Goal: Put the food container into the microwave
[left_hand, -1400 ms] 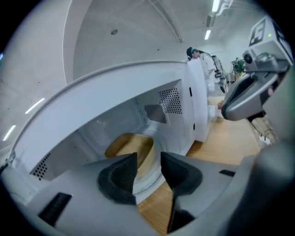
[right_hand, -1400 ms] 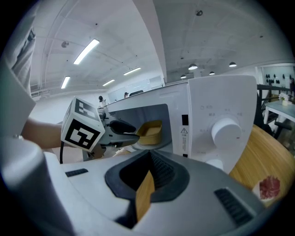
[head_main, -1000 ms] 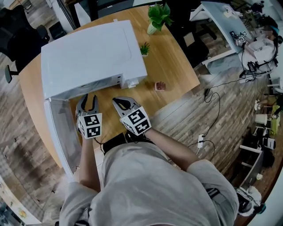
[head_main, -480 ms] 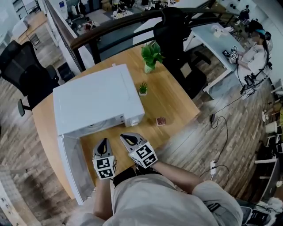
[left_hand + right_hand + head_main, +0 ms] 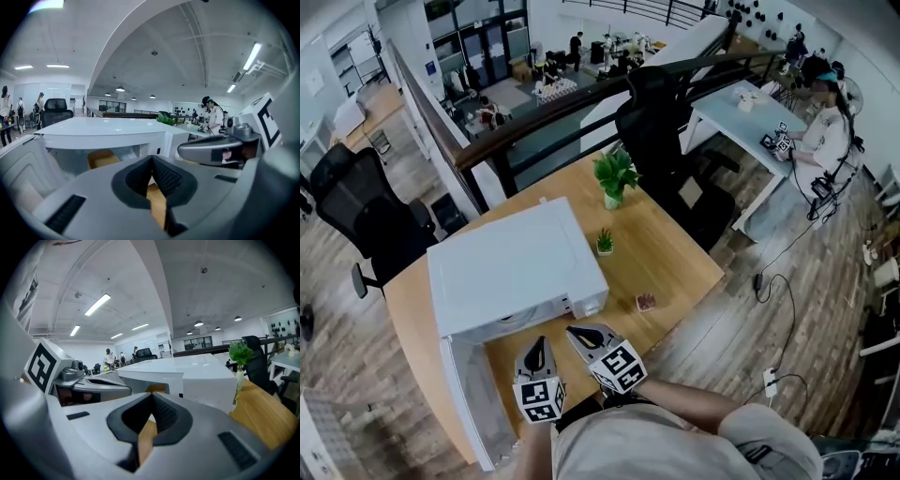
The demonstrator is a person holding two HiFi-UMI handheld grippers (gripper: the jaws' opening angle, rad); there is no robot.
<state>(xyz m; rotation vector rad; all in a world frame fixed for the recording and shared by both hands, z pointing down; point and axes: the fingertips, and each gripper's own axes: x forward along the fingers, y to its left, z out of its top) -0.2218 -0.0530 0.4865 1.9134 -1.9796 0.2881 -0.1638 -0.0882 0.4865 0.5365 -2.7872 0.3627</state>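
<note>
Both my claws have lifted back from the microwave (image 5: 516, 267); left claw (image 5: 537, 347), spread before, is pressed together now, right claw (image 5: 584, 334) too, both empty. Tan food container (image 5: 101, 158) seems inside, at 12 o'clock; door (image 5: 473, 412) left to close

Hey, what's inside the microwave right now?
The microwave is open; a tan shape, maybe the food container, sits inside. The left gripper covers the cavity's lower part, and the head view shows only its top.
</note>
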